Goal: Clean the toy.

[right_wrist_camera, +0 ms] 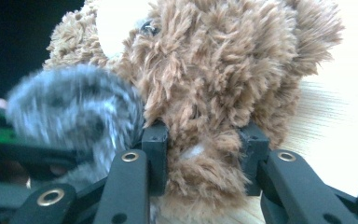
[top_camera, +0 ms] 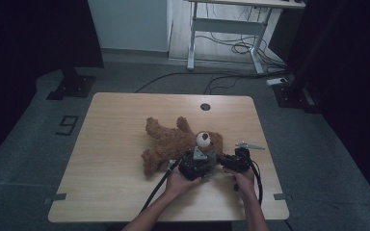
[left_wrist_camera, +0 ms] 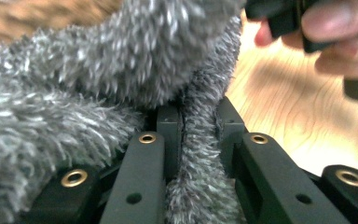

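A: Grippers first, low in the frame: left gripper (left_wrist_camera: 199,135) pinches a fold of the grey fuzzy cloth (left_wrist_camera: 74,84), right gripper (right_wrist_camera: 204,149) is clamped on the teddy bear (right_wrist_camera: 214,84) by its head.

B: Dressing it, I'd judge (hat or scarf?). Next move calls for drawing the grey over the head while the right steadies.

A: Bear's brown and shaggy, sprawled mid-table (top_camera: 106,192), limbs toward upper left.

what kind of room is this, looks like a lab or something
Probably a lab or recording workspace, not a home. A bare wooden table stands on grey carpet with a taped number marker, loose cables trail under a height-adjustable desk, and dark stand bases flank the table.
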The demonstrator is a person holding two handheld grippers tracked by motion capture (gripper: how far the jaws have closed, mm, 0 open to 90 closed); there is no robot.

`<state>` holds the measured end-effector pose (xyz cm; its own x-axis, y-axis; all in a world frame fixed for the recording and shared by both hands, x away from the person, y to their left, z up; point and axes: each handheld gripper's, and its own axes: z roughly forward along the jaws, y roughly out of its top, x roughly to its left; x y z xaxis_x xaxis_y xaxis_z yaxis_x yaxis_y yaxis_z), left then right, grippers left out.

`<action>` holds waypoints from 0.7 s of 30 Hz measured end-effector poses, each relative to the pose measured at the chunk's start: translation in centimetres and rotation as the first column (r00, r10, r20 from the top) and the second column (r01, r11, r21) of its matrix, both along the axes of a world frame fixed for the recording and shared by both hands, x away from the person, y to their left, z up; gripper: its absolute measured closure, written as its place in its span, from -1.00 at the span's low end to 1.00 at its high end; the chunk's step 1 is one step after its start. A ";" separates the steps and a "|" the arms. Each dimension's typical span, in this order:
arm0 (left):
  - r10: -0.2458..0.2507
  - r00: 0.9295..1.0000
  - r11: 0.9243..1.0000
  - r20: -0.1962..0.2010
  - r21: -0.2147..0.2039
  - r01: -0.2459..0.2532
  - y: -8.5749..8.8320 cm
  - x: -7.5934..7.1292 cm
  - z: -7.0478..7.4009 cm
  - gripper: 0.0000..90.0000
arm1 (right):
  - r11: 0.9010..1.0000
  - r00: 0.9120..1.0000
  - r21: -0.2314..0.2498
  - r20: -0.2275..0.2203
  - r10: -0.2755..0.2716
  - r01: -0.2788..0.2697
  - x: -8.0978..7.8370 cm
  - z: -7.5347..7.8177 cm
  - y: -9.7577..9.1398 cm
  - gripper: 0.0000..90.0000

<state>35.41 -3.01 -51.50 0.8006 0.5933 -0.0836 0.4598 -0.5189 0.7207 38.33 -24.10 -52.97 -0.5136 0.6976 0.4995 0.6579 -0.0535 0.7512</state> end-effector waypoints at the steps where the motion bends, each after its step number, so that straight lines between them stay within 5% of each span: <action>1: -0.005 1.000 1.000 -0.002 0.006 0.005 0.0 -0.1 -0.1 0.70 | 1.000 1.000 0.000 0.001 0.001 -0.001 0.0 0.0 0.0 0.42; 6: -0.006 1.000 1.000 -0.008 0.010 0.006 0.7 -0.3 -0.3 0.70 | 1.000 1.000 -0.005 0.008 0.014 -0.014 0.0 0.0 -0.1 0.42; 21: 0.112 0.994 0.992 0.016 -0.055 -0.111 7.4 -0.9 1.7 0.70 | 0.999 0.999 0.000 0.019 0.037 -0.037 0.1 -0.2 -0.3 0.40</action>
<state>34.48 4.34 -49.80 0.7315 0.6741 -0.1028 0.4984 -0.4257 0.7552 38.44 -24.37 -53.18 -0.5484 0.6778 0.4898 0.6453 -0.0296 0.7634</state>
